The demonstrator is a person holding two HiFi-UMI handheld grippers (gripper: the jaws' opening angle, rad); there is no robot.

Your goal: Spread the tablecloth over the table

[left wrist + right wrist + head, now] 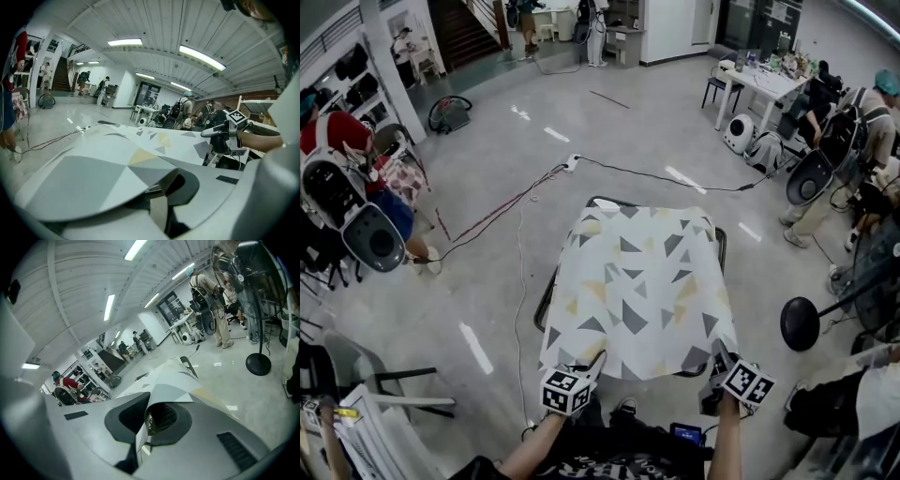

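White tablecloth (pixel 637 291) clamped by left tool (pixel 598 360), right tool (pixel 718 352).

You stand on a shiny grey floor (pixel 675 141). Thin cables (pixel 497 211) run across it — red and white ones. Far off, dark stairs (pixel 459 33) go up. A white table (pixel 764 84) full of stuff stands at your right, with a black fan (pixel 800 323) nearer. A grey chair (pixel 356 361) sits at your left. Long lights (pixel 124 42) glow on the ribbed white ceiling (pixel 154 18).
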